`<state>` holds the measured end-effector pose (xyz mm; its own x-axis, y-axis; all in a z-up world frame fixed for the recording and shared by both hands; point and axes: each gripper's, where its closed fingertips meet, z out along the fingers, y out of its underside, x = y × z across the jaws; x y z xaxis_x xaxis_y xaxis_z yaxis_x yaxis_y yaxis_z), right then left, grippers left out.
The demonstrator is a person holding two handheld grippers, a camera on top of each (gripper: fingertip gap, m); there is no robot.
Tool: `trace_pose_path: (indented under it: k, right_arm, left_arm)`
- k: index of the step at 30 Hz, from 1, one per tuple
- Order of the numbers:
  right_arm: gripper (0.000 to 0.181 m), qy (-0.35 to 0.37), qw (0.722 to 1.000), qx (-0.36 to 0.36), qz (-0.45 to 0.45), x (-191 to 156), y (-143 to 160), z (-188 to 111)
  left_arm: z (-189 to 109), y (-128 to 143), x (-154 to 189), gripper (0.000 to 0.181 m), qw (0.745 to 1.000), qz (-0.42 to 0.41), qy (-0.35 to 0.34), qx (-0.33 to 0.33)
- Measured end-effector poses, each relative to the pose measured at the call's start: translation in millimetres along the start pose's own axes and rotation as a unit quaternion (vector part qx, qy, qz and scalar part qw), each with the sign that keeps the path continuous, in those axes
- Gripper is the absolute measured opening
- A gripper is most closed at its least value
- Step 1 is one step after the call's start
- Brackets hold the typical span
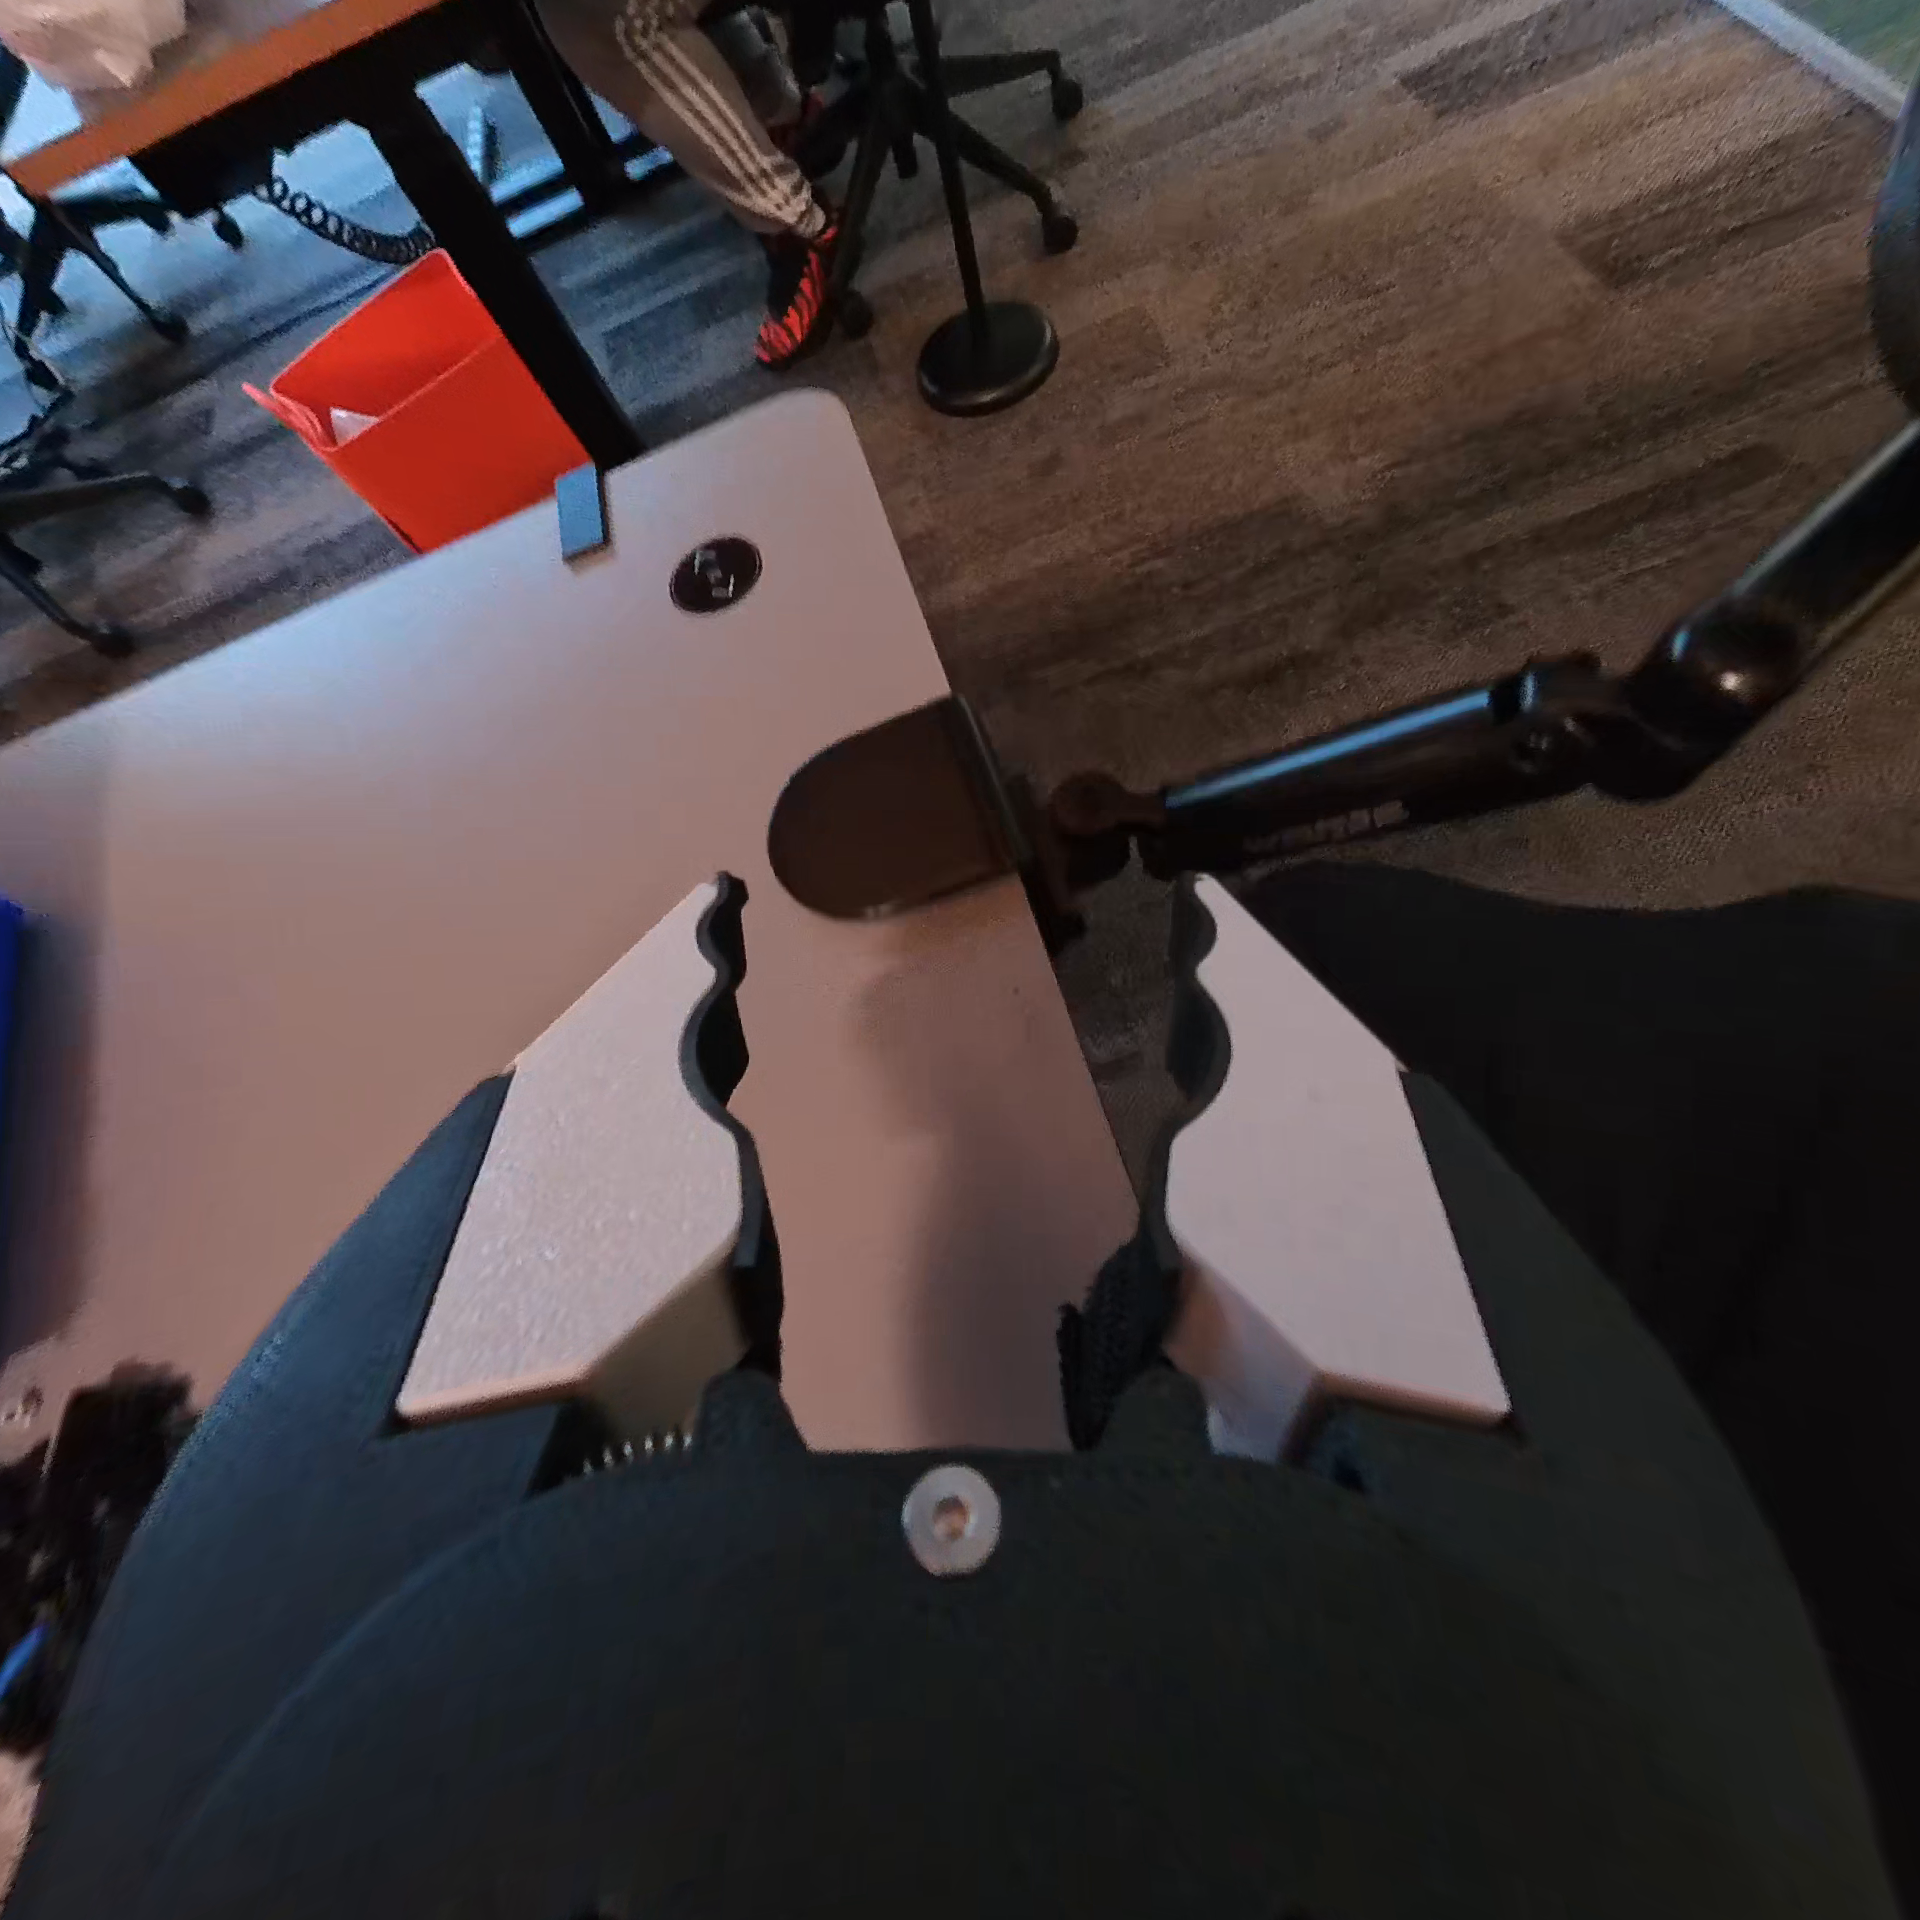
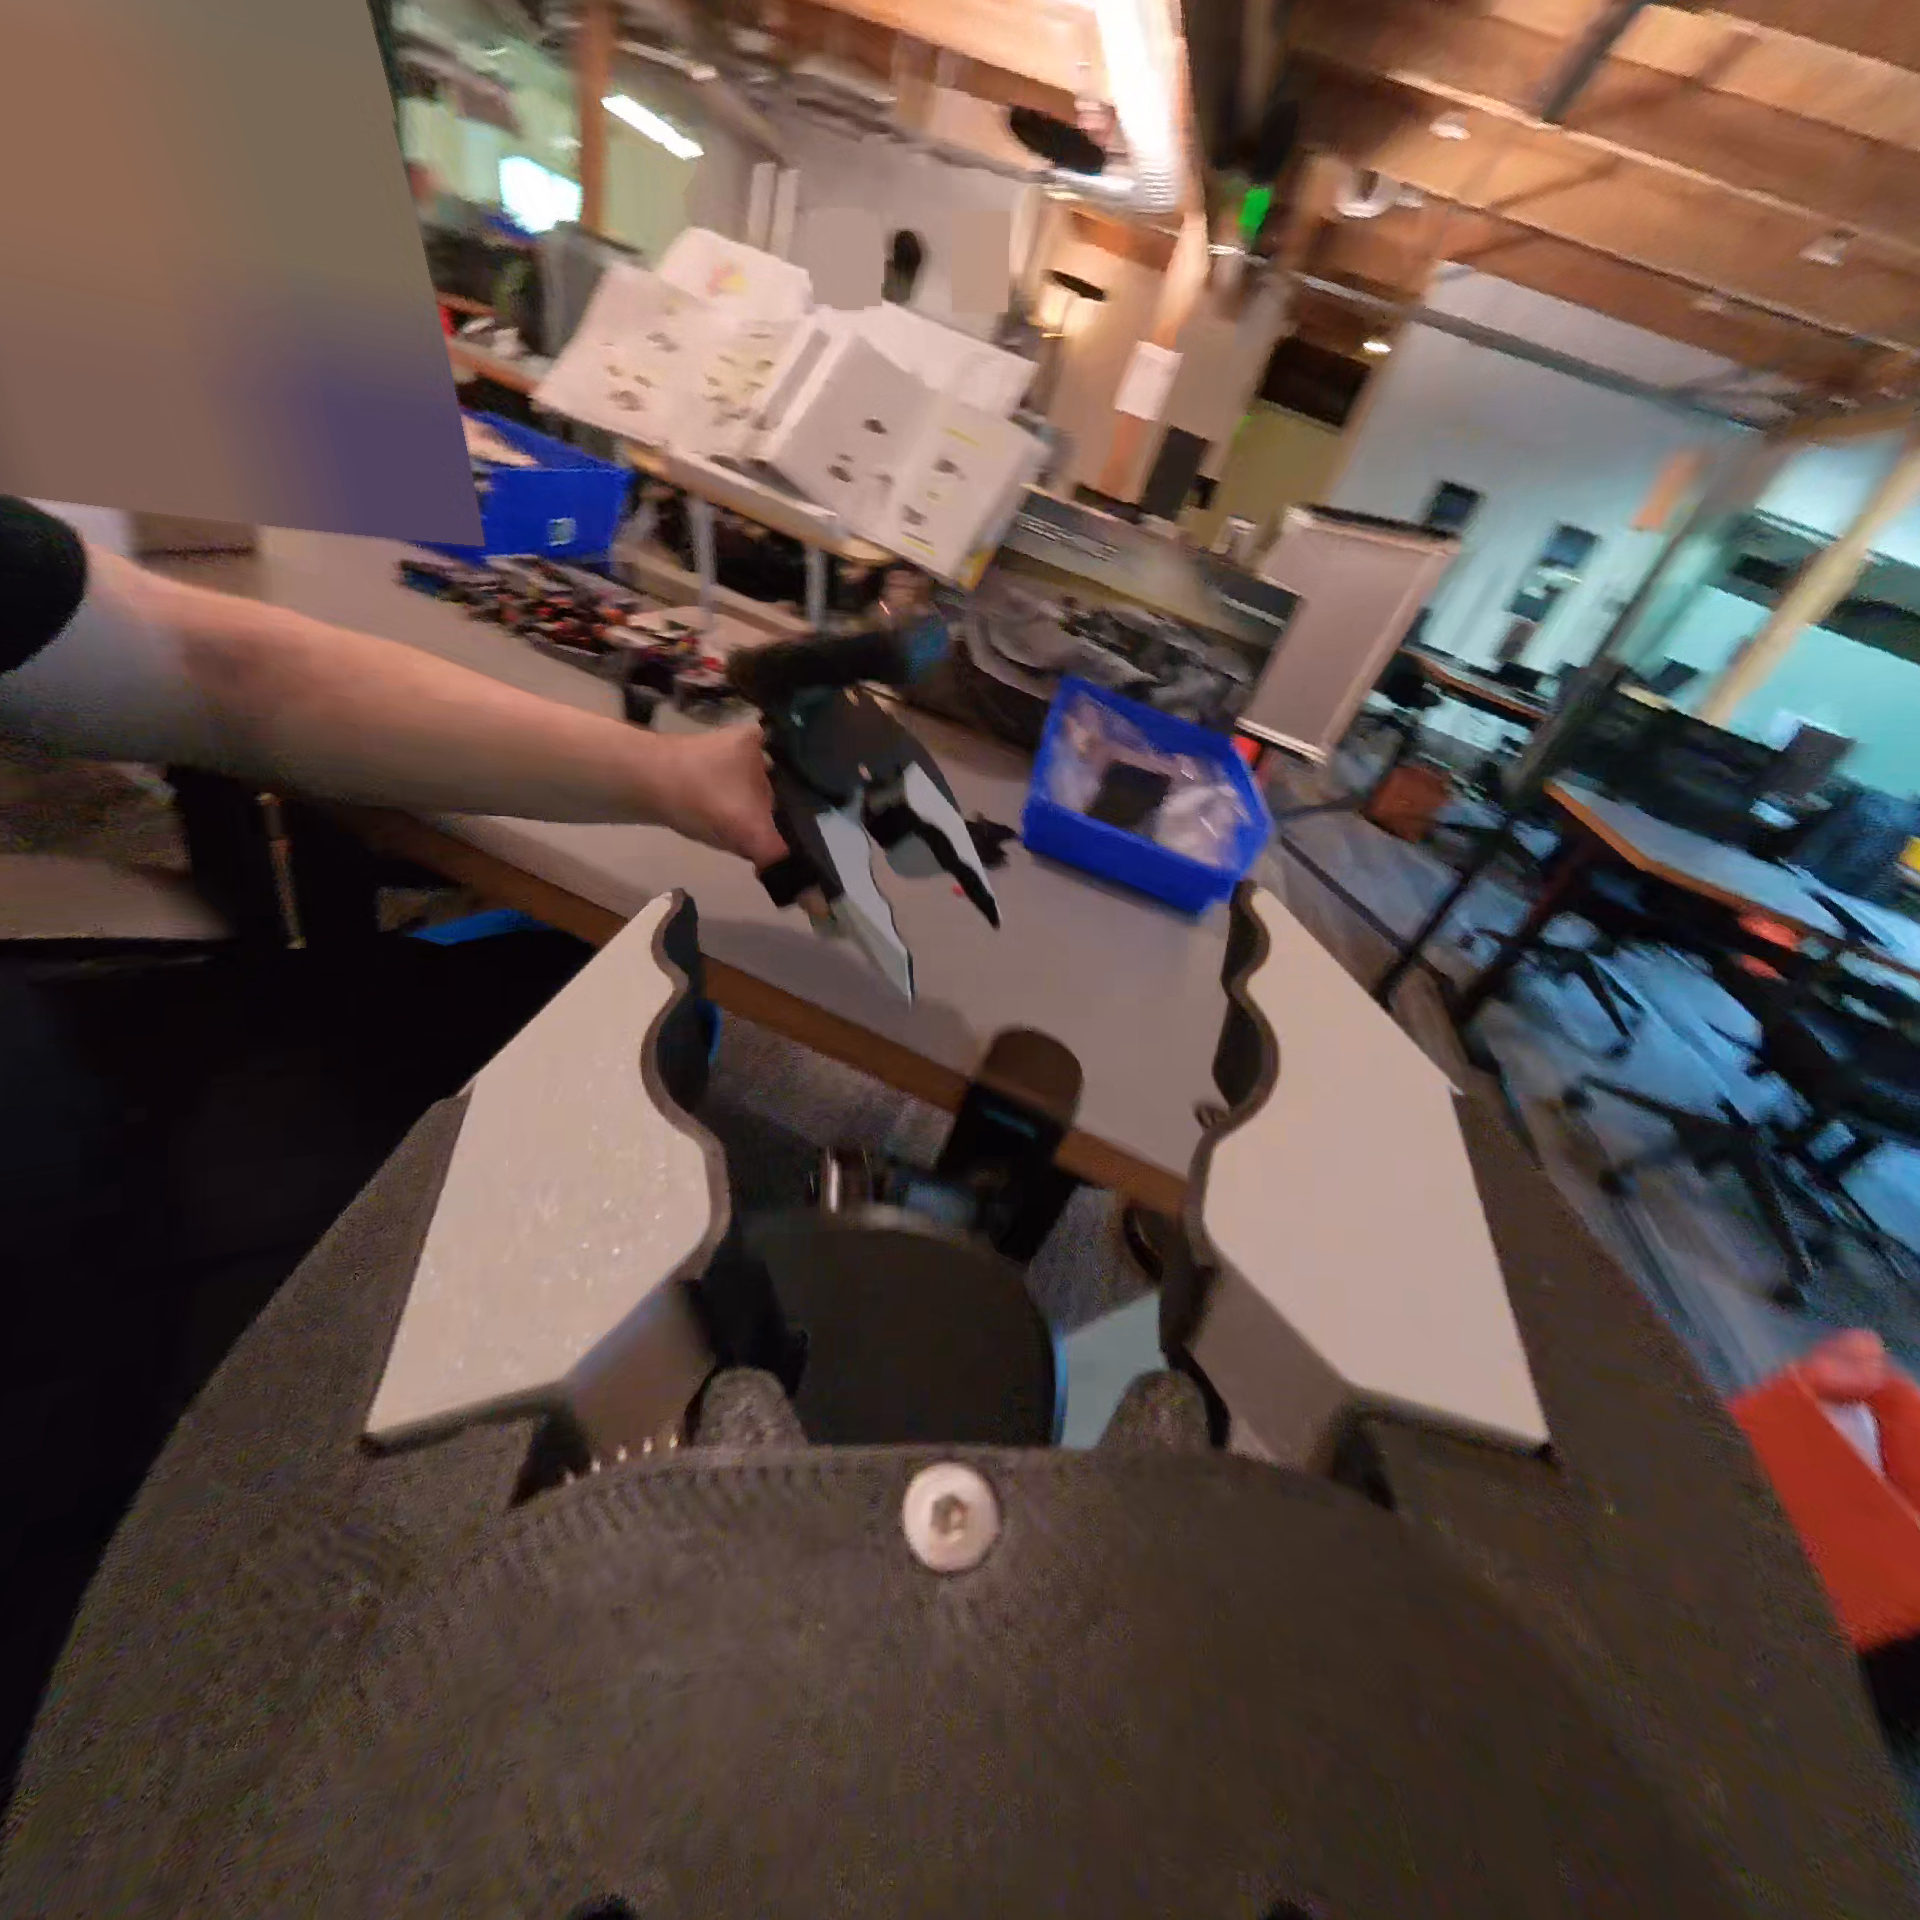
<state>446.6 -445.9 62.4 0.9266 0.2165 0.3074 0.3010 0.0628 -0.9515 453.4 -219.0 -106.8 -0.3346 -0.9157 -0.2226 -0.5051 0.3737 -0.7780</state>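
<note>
My left gripper is open and empty, held over the corner of a pale table, nearest a dark clamp plate on the table's edge. A black jointed arm runs from that clamp to the right. My right gripper is open and empty, held in the air off the table's near edge, above the same clamp and a black round part. In the right wrist view a person's hand holds the left gripper open above the table.
A blue bin with bagged items stands on the table, small dark parts lie farther back. An orange bin stands on the carpet beside a black table leg. Office chairs, a round stand base and a seated person's leg lie beyond.
</note>
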Motion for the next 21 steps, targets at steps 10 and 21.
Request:
trace_pose_path:
  k: [10, 21]
  right_arm:
    - [0.12, -0.233, 0.973, -0.004, -0.001, -47.2, -8.9, 180.6]
    - [0.12, -0.283, 0.957, 0.05, 0.038, -86.8, 3.0, 312.5]
  left_arm:
    - [-28.9, 60.9, -2.5, 0.081, 0.998, -0.009, -0.05, -0.042]
    - [-75.0, 106.2, -30.6, 0.078, 0.988, 0.014, -0.127, -0.091]
